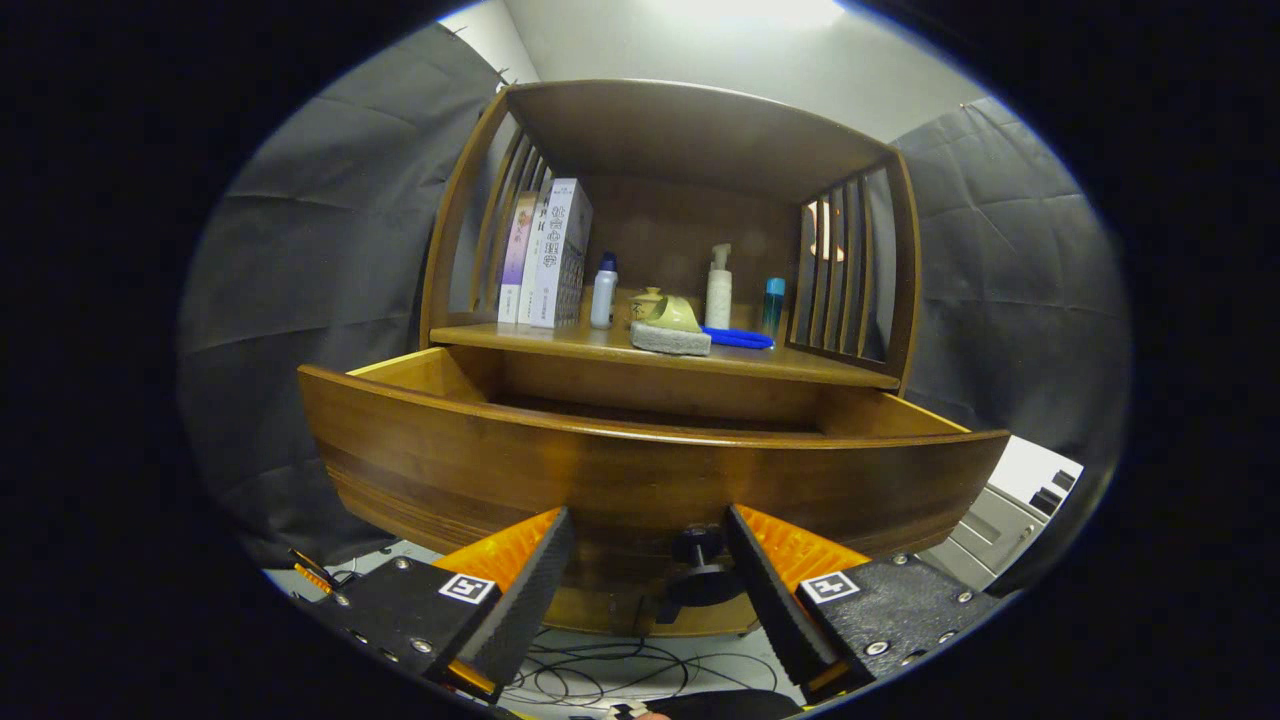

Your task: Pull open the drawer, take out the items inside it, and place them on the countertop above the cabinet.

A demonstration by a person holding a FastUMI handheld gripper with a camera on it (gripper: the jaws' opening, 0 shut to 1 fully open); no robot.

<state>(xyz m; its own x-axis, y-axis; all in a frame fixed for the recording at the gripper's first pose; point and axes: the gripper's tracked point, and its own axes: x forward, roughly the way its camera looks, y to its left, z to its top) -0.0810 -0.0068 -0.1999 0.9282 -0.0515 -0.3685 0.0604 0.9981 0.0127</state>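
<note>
The wooden drawer [650,470] is pulled out of the cabinet toward me, its curved front just ahead of my fingers. Its dark round knob [700,560] sits between my fingertips, nearer the right one, with neither finger touching it. My gripper [650,525] is open. The drawer's inside is hidden behind its front panel. The countertop [790,365] above the drawer holds a yellow object on a grey sponge [671,338] and a blue item [738,338].
On the countertop stand three books [545,255] at the left, a small white bottle [603,292], a pump bottle [718,288] and a teal bottle [773,304]. Slatted sides close the shelf. Cables [600,680] lie on the floor below. A white unit [1010,510] stands at the right.
</note>
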